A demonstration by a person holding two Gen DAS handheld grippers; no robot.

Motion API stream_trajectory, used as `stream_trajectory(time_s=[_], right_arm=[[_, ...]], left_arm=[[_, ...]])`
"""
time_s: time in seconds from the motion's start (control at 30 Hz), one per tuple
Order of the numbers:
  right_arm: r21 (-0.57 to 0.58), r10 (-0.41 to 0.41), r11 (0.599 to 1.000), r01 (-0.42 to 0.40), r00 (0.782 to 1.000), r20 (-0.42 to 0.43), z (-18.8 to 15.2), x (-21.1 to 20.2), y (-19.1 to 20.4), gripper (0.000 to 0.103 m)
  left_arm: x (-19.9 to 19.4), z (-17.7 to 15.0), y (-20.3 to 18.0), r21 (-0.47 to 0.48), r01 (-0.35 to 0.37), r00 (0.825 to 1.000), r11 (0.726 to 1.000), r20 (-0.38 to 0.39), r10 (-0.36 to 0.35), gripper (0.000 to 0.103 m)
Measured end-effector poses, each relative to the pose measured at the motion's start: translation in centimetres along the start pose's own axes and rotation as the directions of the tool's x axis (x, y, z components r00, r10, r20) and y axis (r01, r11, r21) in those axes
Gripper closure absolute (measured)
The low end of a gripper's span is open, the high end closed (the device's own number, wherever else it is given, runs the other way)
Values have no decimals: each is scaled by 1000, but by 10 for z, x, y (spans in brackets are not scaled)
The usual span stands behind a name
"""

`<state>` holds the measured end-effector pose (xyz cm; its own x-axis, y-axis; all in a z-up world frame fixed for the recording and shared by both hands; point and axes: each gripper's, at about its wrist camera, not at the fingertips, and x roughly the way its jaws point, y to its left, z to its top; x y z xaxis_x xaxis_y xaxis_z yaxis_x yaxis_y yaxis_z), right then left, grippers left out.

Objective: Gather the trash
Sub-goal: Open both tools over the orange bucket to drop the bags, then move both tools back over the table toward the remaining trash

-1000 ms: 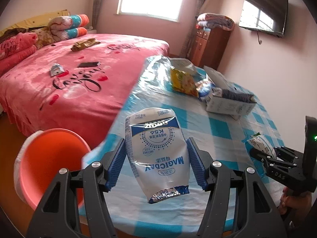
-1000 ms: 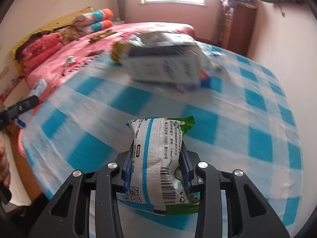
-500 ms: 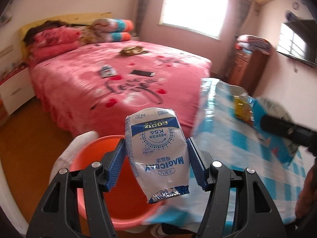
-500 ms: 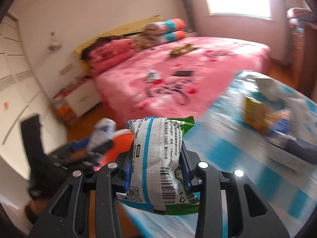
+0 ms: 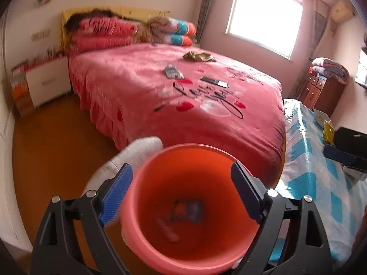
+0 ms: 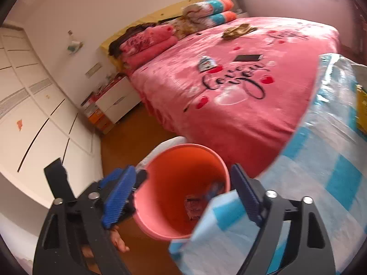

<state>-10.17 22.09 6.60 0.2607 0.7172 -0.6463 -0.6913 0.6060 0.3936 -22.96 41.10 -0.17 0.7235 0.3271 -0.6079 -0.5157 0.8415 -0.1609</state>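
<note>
An orange bin (image 5: 183,240) stands on the floor beside the table corner, with blurred wrappers (image 5: 187,210) at its bottom. My left gripper (image 5: 181,192) is open and empty directly above the bin's mouth. My right gripper (image 6: 181,194) is open and empty, also over the bin (image 6: 169,206), with dark wrappers (image 6: 193,206) lying inside. The left gripper's blue pad (image 6: 119,197) shows in the right wrist view at the bin's left rim. The right gripper's body (image 5: 348,146) shows at the right edge of the left wrist view.
A table with a blue-checked cloth (image 6: 321,183) stands to the right, with a yellow wrapper (image 5: 328,130) on it. A pink bed (image 5: 183,96) lies behind the bin, with a small packet (image 5: 173,71) and a phone (image 6: 248,57) on it. A white bag (image 5: 135,153) sits behind the bin.
Both grippers swung from the table to above the orange bin and opened. The white milk pouch left my left gripper and the green-white packet left my right gripper.
</note>
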Motion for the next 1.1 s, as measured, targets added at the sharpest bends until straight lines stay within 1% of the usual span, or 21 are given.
stream_trajectory(time_s=[0.07, 0.1, 0.13, 0.3, 0.43, 0.5, 0.7, 0.77, 0.97, 1.1], right_arm=[[6, -32, 999, 32, 999, 24, -7, -12, -6, 16], [10, -44, 999, 44, 999, 32, -11, -16, -9, 13], [16, -54, 998, 53, 997, 46, -15, -22, -13, 13], [27, -103, 994, 101, 990, 93, -34, -42, -27, 11], [37, -120, 993, 116, 986, 112, -52, -49, -35, 9], [37, -121, 992, 117, 986, 116, -61, -53, -38, 9], [42, -141, 990, 136, 981, 131, -76, -64, -48, 9], [60, -137, 990, 130, 980, 145, -79, -71, -55, 9], [105, -169, 983, 150, 966, 196, -88, -94, -76, 8], [124, -184, 979, 159, 955, 231, -93, -108, -89, 8]], left_arm=[[-4, 1, 0, 13, 1, 999, 1000, 35, -1, 15], [-5, 2, -2, 25, 0, 999, 1000, 45, -1, 15], [-5, 3, -6, 35, 2, 999, 999, 46, -4, 15], [-9, 5, -20, 47, 3, 1000, 999, -6, -3, 15], [-15, 6, -37, 99, 4, 1000, 995, -19, -2, 15], [-16, 5, -47, 128, 22, 999, 991, -36, -18, 15], [-28, 1, -81, 182, 84, 996, 980, -35, -79, 15], [-30, 0, -92, 205, 88, 996, 975, -37, -82, 15], [-37, 1, -122, 246, 131, 991, 960, -42, -125, 15], [-41, 1, -142, 279, 147, 989, 949, -49, -139, 15]])
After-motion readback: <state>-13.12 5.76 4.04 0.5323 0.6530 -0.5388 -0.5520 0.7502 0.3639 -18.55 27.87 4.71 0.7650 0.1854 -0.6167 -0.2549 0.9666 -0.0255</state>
